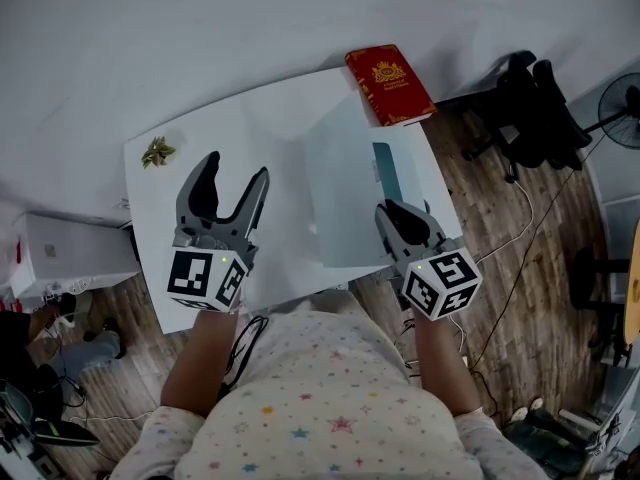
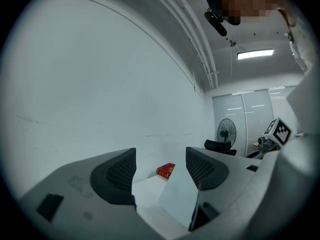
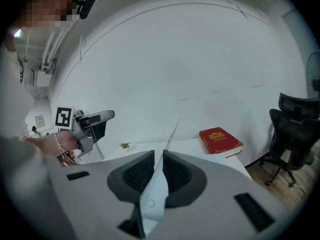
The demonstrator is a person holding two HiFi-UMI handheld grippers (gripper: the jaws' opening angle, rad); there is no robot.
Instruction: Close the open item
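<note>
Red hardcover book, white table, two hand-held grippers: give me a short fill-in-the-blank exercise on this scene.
1. The right hand-held gripper is ____ on the thin white flap.
2. The left hand-held gripper holds nothing; it is ____.
3. The hardcover book with a gold crest, at the far corner of the white table, is ____ in colour.

Missing words: shut; open; red.

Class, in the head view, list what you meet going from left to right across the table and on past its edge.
Small leafy sprig → left gripper → red book → black office chair → fan.
</note>
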